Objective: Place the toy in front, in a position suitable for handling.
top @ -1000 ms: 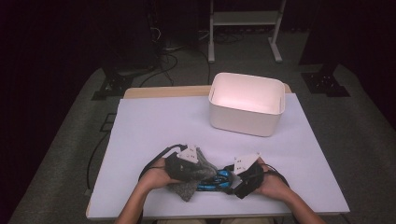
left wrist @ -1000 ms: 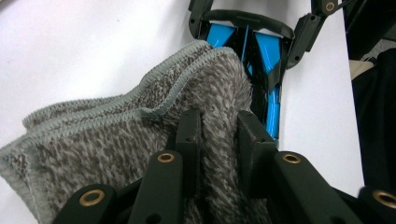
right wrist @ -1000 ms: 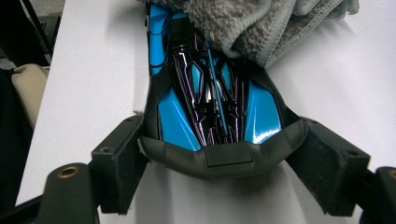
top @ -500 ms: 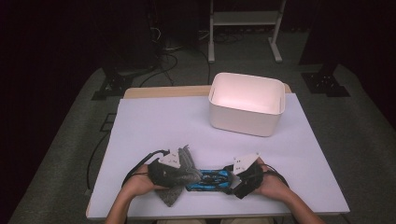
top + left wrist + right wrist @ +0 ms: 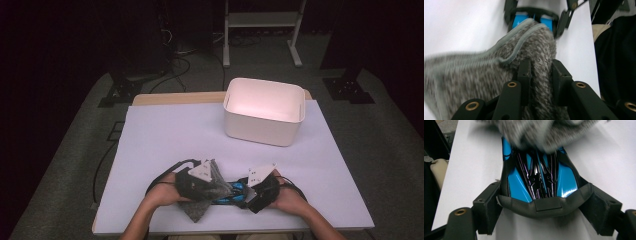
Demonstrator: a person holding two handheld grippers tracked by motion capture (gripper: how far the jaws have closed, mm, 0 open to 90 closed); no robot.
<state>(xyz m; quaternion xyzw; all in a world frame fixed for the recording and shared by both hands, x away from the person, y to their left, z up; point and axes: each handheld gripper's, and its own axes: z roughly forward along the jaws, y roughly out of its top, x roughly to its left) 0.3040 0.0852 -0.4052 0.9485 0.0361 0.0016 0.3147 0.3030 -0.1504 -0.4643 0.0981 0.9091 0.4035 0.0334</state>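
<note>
A dark room surrounds the white-covered surface, with a metal stand and cables on the grey floor behind. A white bin sits toward the far right. At the near edge, the left tool pinches a grey knitted cloth, while the right tool clamps a blue-and-black toy car whose front lies under the cloth.

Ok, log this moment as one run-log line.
left hand-held gripper: shut on grey knit cloth | right hand-held gripper: shut on blue-black toy car | cloth: over car front | white bin: far, untouched
</note>
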